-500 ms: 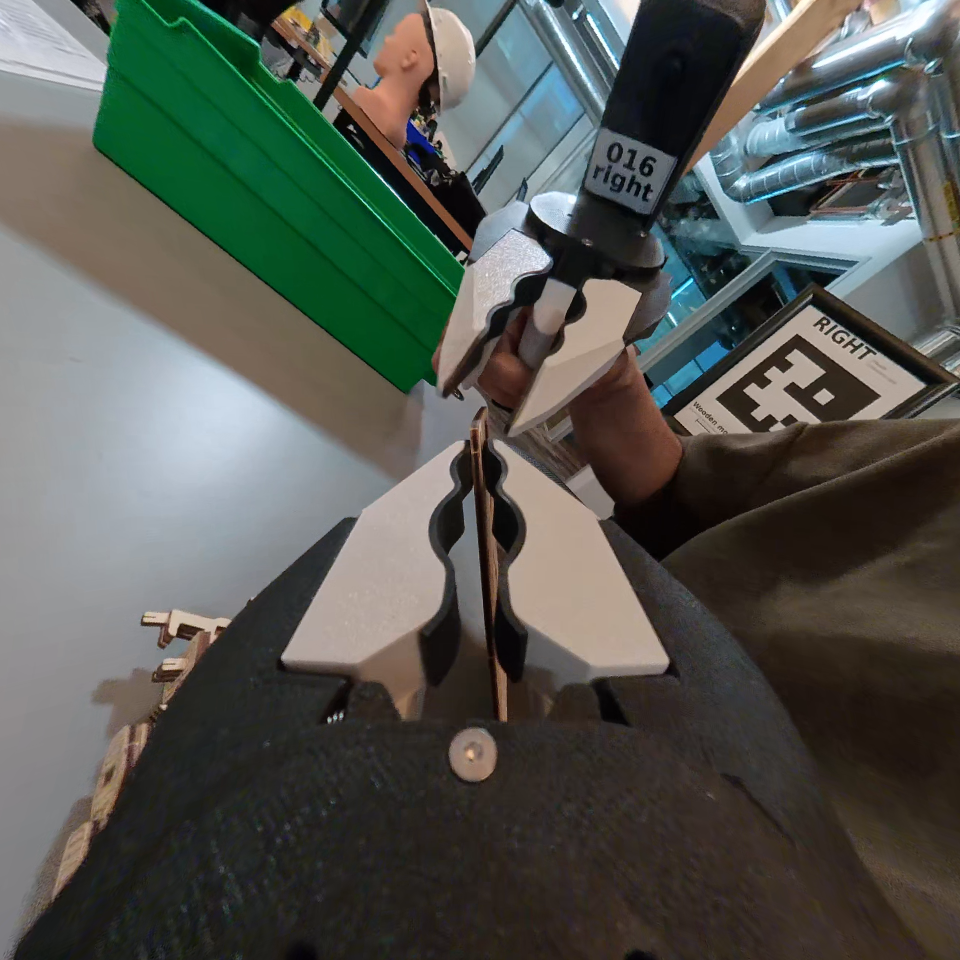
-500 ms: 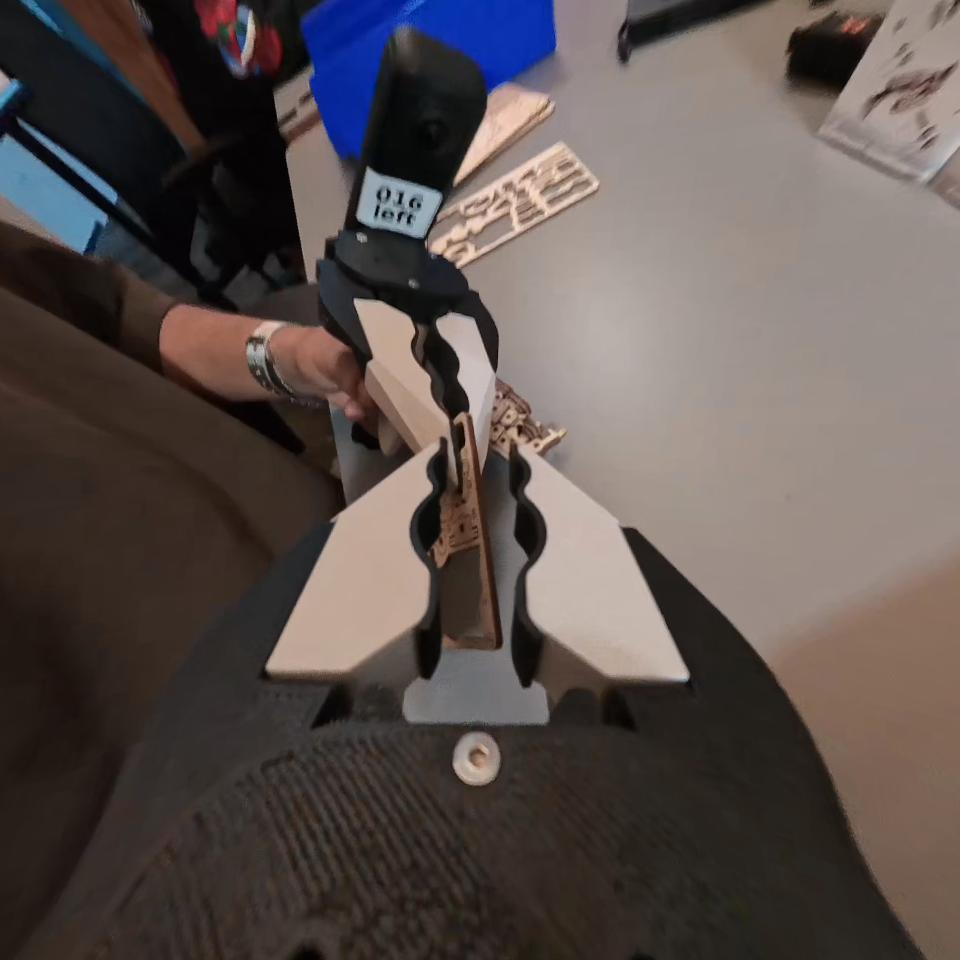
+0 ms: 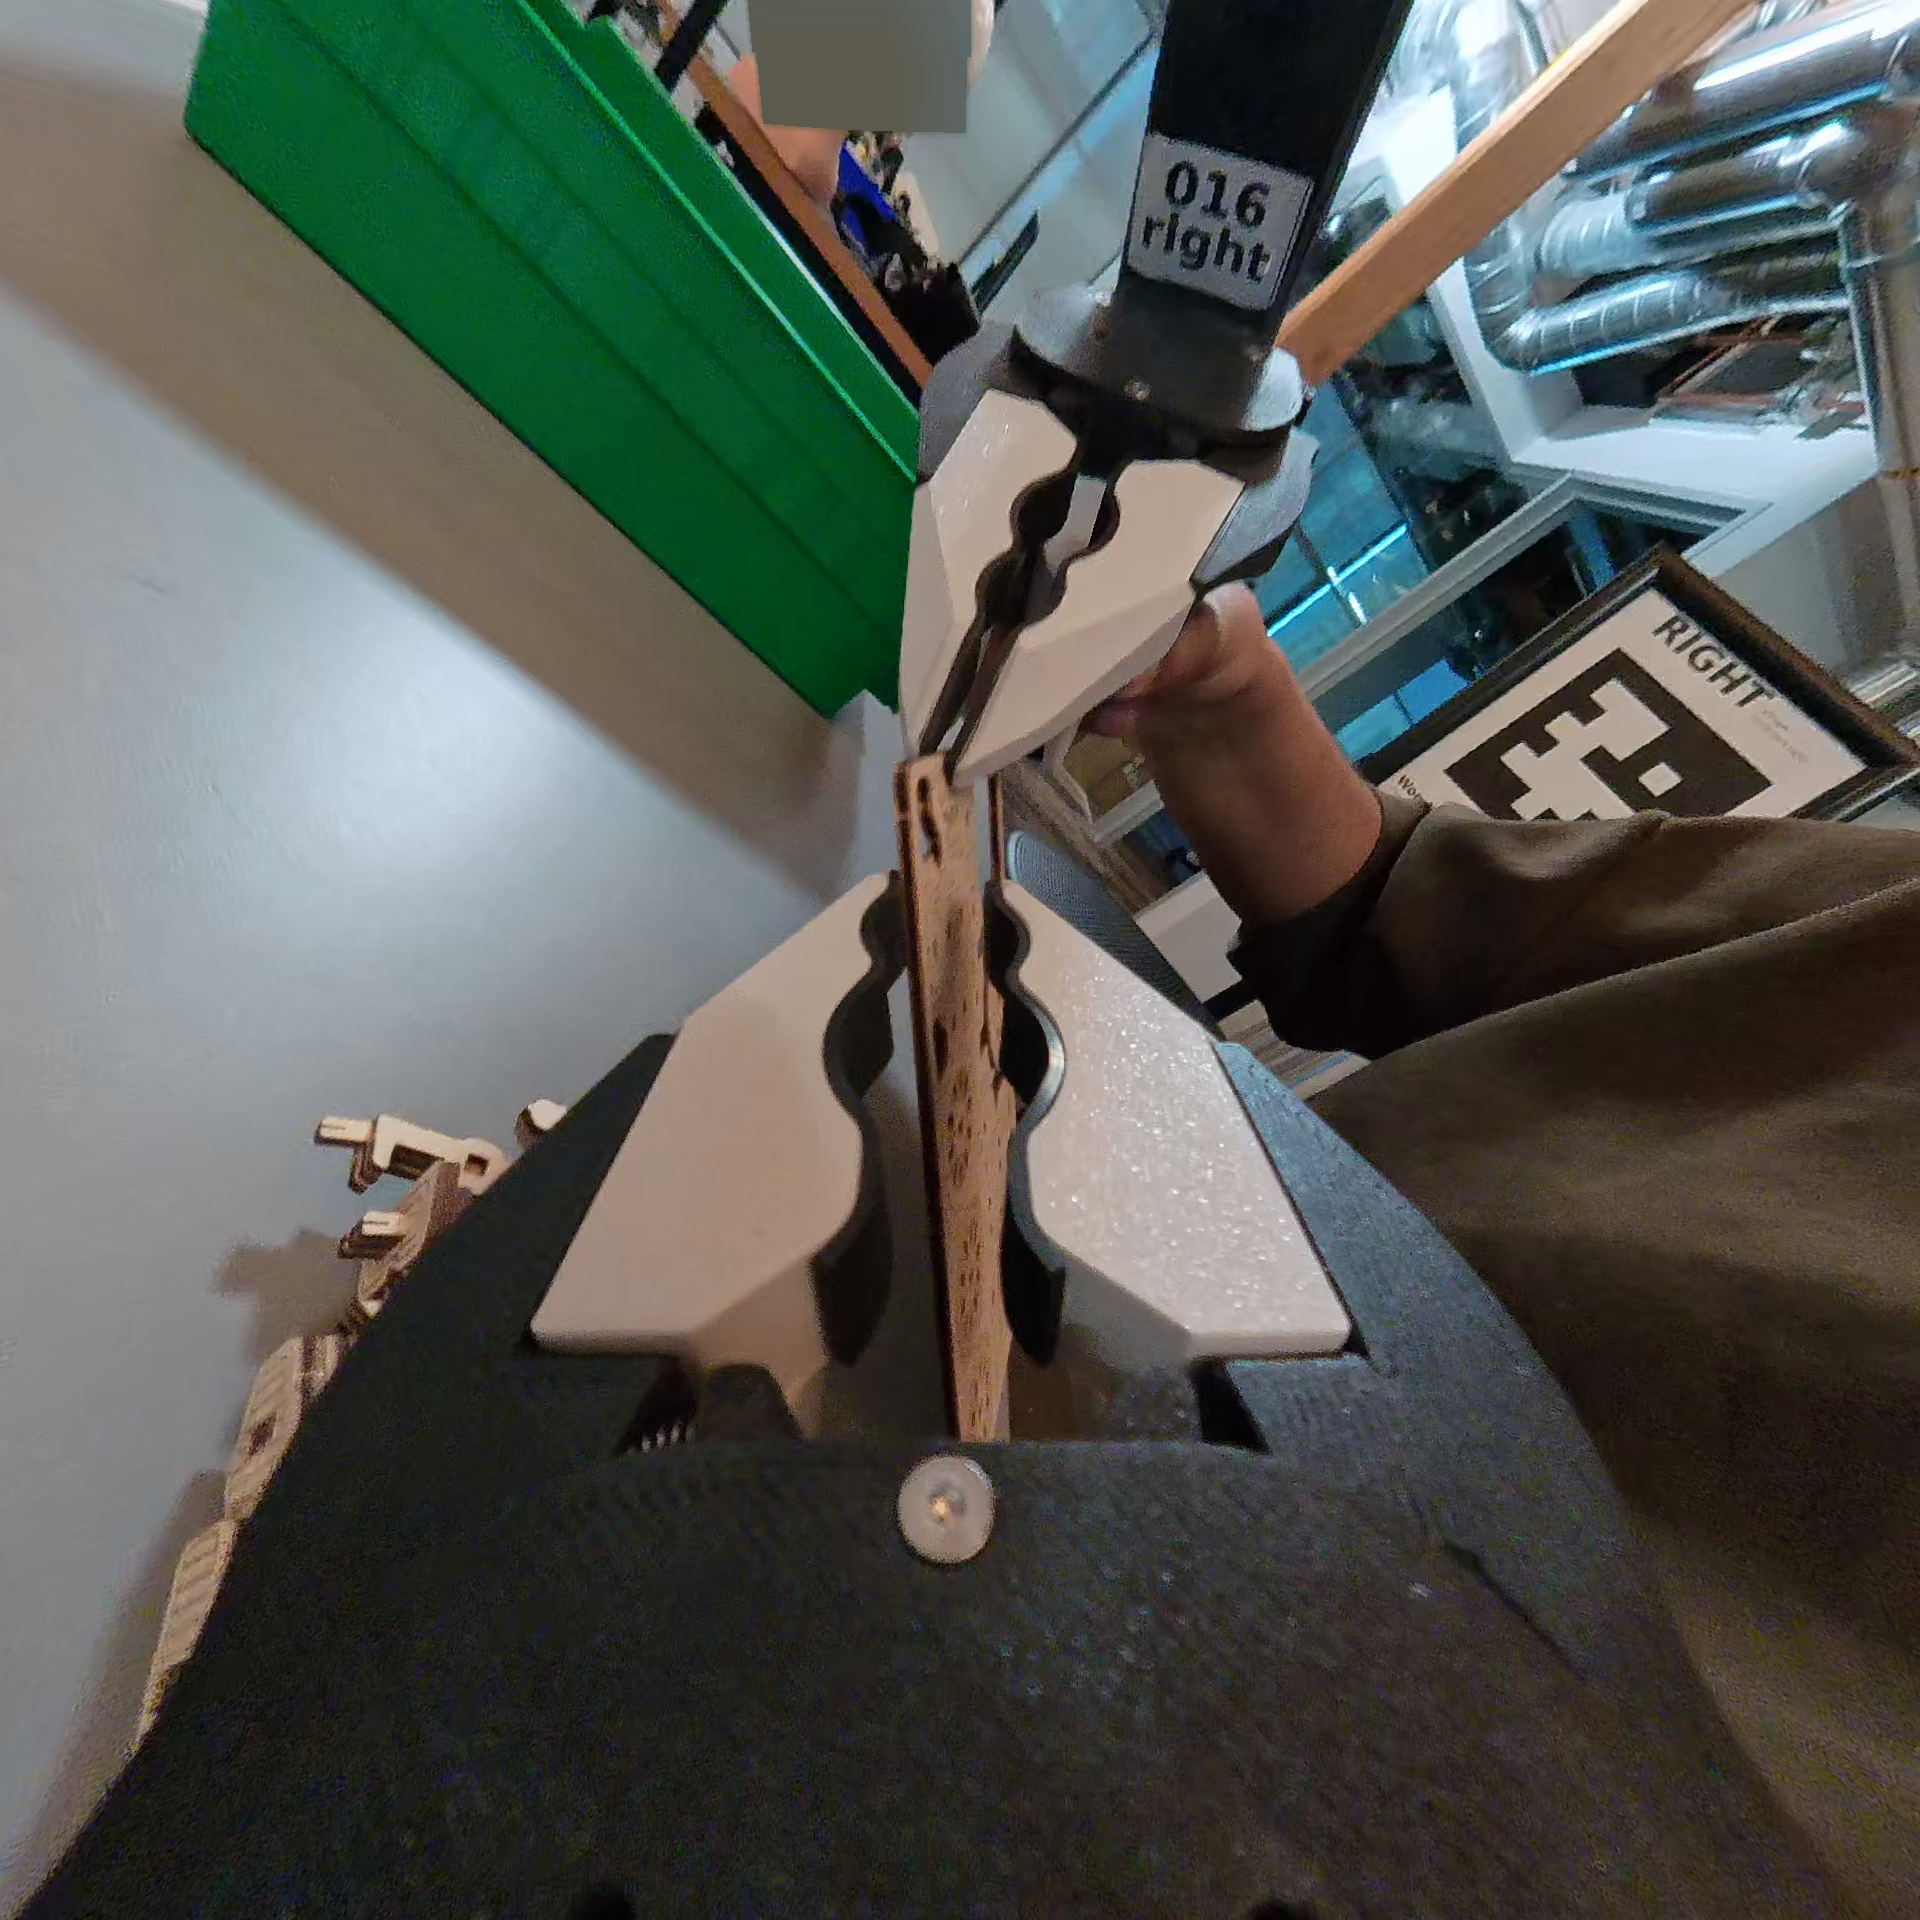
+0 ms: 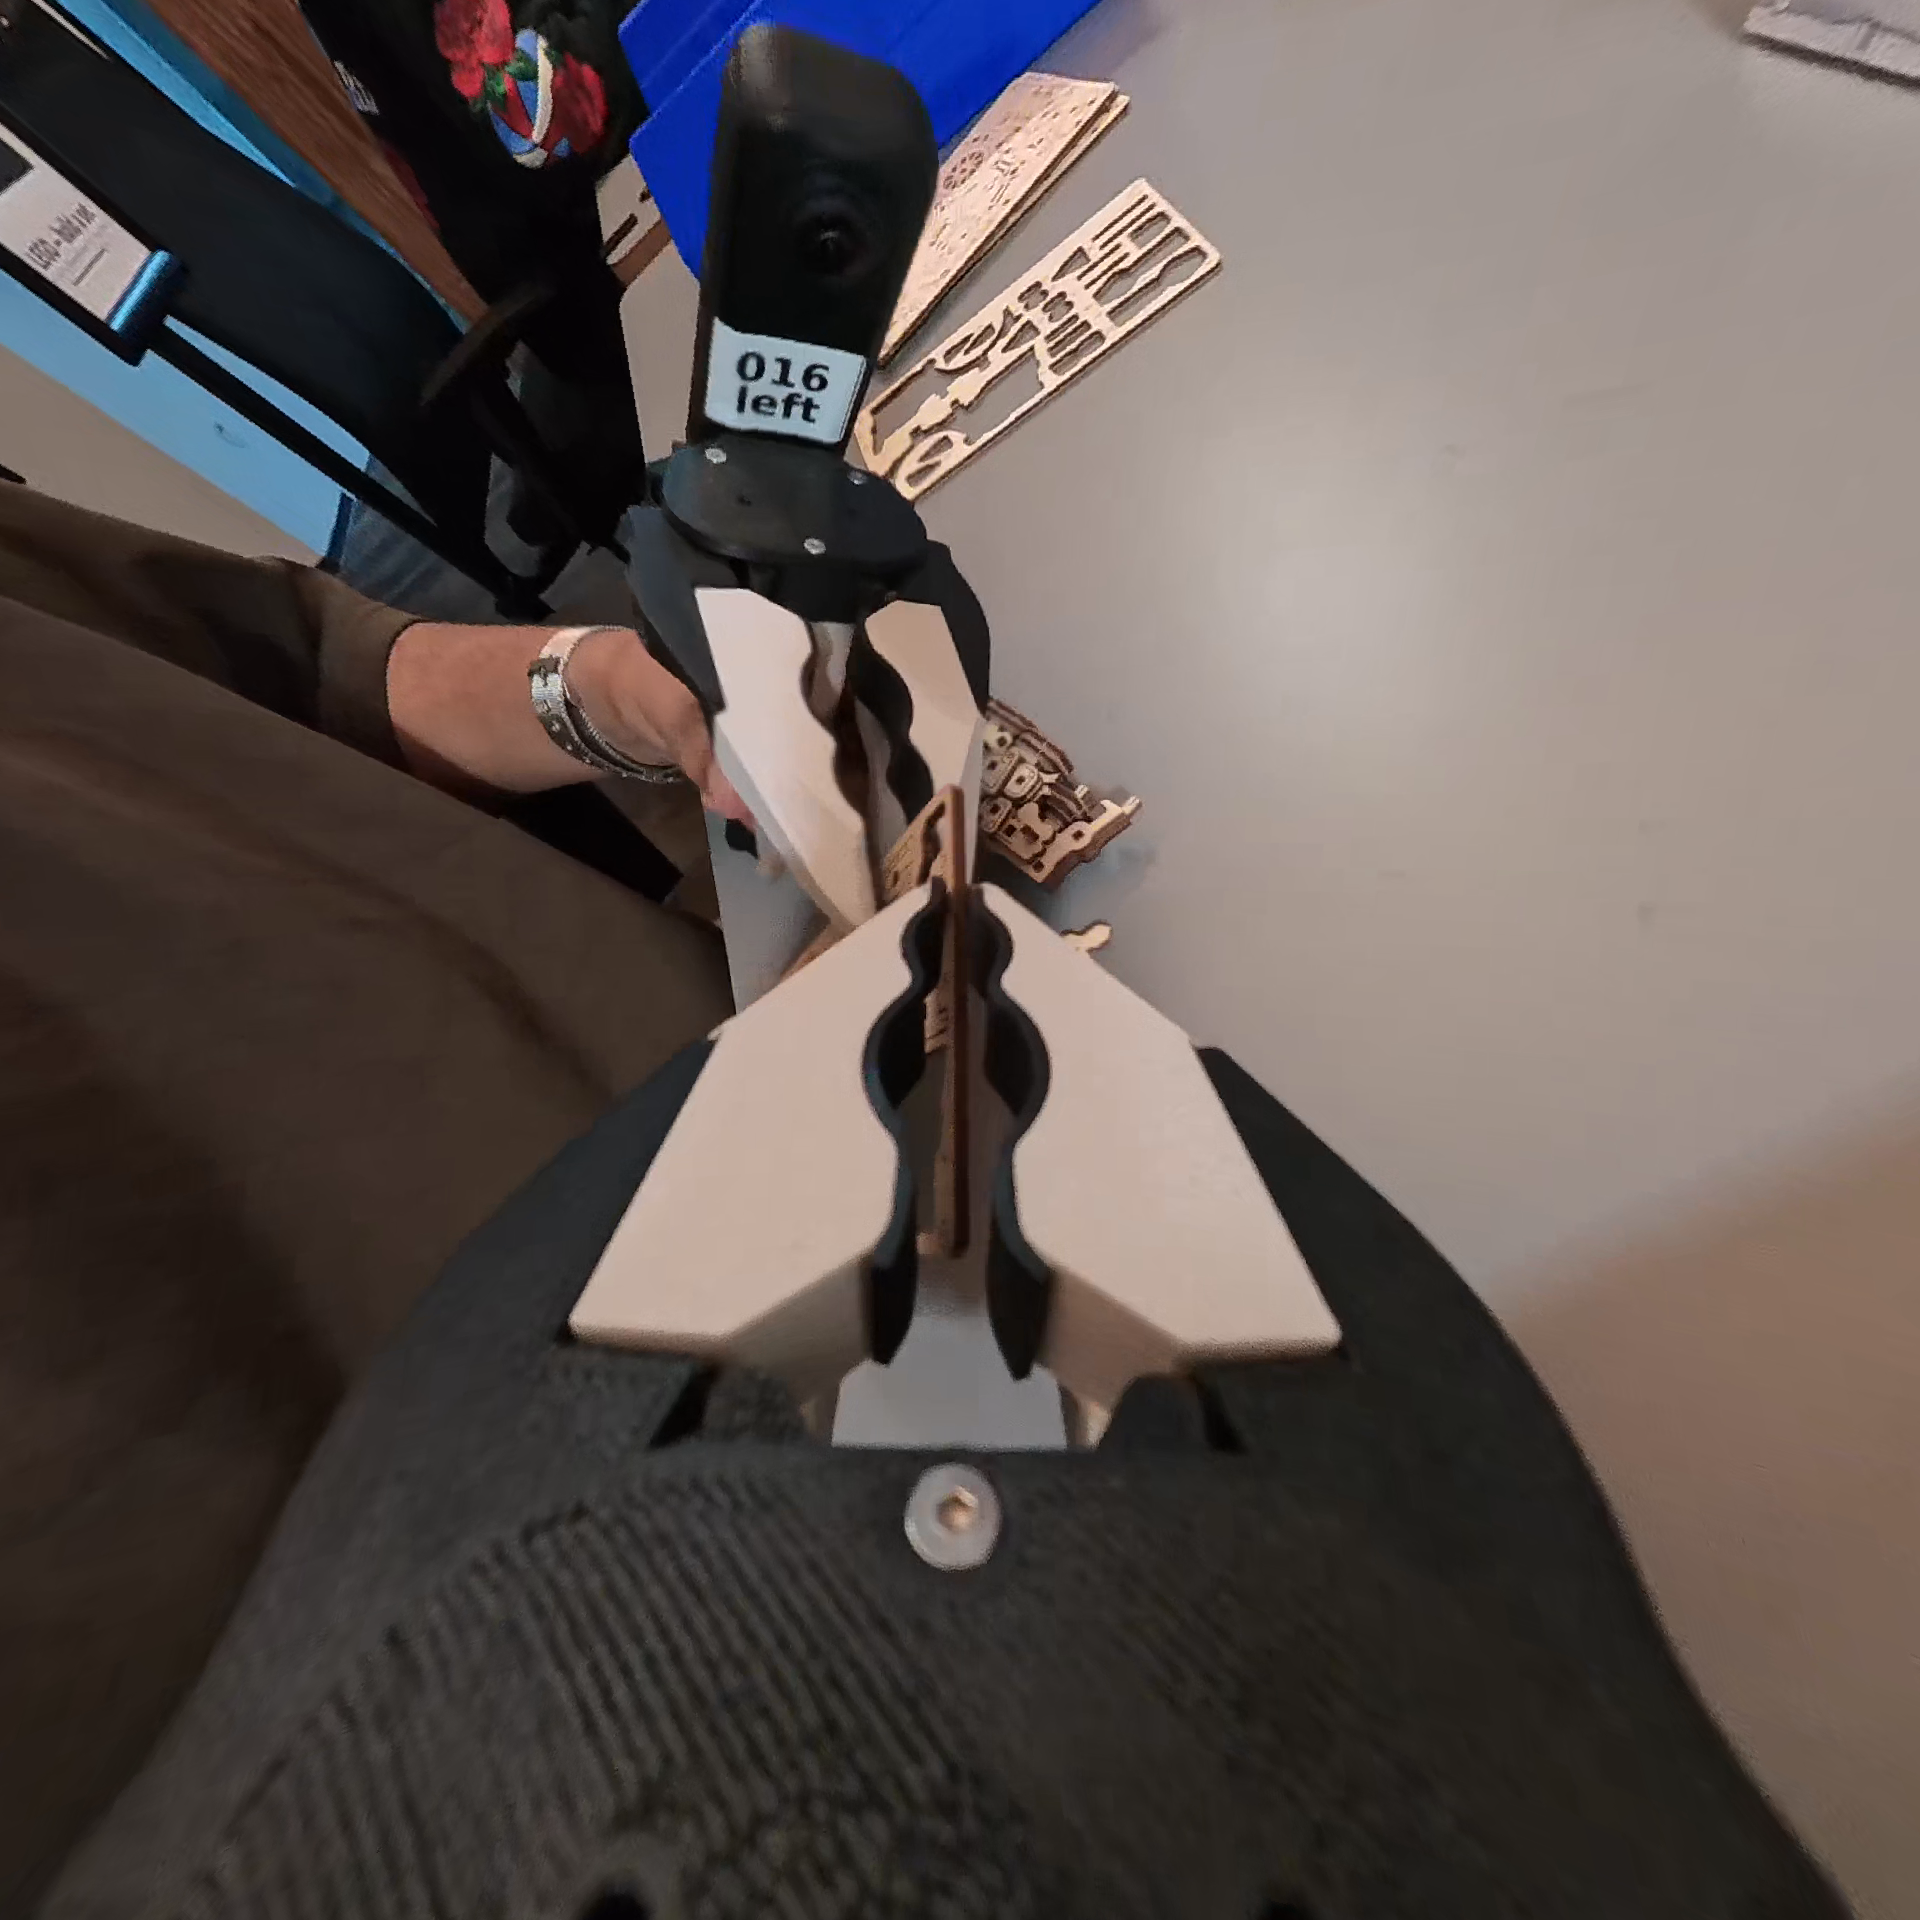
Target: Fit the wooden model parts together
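Note:
A thin flat wooden model part (image 3: 961, 1091) stands on edge between the two fingers of my left gripper (image 3: 943, 894). The left jaws are slightly apart, with a gap on the part's left side. My right gripper (image 3: 940, 758) comes down from above and is shut on the part's top edge. In the right wrist view the right gripper (image 4: 951, 894) is closed on the same part (image 4: 953, 1091), seen edge-on. The part's far end reaches between the fingers of the left gripper (image 4: 914, 842). Both grippers are held above the grey table (image 4: 1455, 727).
A partly built wooden model (image 4: 1039, 800) lies on the table under the grippers and shows at lower left in the left wrist view (image 3: 395, 1174). Punched wooden sheets (image 4: 1049, 332) and a blue bin (image 4: 727, 73) lie beyond. A green crate (image 3: 582, 343) and a framed marker sign (image 3: 1631, 748) stand on the far side. My left and right fingertips are right by each other.
The right gripper closed onto the wooden part, which it only straddled before. The left gripper's jaws have widened from their tight hold on it. The part now shows its face, slightly turned.

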### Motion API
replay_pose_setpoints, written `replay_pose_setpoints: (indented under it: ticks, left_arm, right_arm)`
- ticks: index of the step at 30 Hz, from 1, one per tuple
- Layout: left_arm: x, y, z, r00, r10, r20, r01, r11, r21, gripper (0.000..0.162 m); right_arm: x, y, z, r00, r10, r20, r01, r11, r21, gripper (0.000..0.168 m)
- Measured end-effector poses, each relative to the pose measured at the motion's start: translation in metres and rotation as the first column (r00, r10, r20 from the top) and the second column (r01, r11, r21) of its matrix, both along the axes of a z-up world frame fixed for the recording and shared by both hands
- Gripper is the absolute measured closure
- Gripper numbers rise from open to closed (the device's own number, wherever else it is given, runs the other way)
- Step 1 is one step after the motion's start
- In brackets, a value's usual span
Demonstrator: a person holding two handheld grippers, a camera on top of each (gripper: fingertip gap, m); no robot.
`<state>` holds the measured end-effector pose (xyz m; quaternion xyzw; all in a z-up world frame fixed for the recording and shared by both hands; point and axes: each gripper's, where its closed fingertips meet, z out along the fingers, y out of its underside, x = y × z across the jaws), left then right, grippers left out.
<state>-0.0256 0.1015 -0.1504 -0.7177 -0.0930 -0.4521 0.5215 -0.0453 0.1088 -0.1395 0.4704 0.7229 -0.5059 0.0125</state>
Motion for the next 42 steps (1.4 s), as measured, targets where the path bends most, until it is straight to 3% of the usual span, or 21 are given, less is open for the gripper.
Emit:
replay_pose_setpoints:
  ticks: [3, 8, 25, 42]
  left_arm:
    - [0.003, 0.000, -0.001, 1.000, -0.015, -0.020, 0.015, 1.000, 0.003, 0.160]
    - [0.009, 0.000, 0.003, 0.999, -0.033, -0.033, 0.034, 0.999, 0.027, 0.160]
    - [0.014, -0.001, -0.002, 0.997, -0.058, -0.049, 0.058, 0.998, 0.003, 0.160]
    - [0.010, 0.004, -0.016, 1.000, -0.021, -0.016, 0.021, 0.998, -0.051, 0.160]
  right_arm:
    - [0.002, 0.003, -0.001, 1.000, -0.011, -0.006, 0.011, 1.000, 0.003, 0.165]
    - [0.012, -0.003, -0.005, 0.998, 0.051, 0.046, -0.053, 0.998, 0.027, 0.156]
    - [0.020, -0.002, -0.007, 0.969, 0.164, 0.185, -0.176, 0.983, 0.050, 0.162]
    - [0.015, 0.004, -0.024, 0.983, 0.071, 0.170, -0.109, 0.969, 0.223, 0.161]
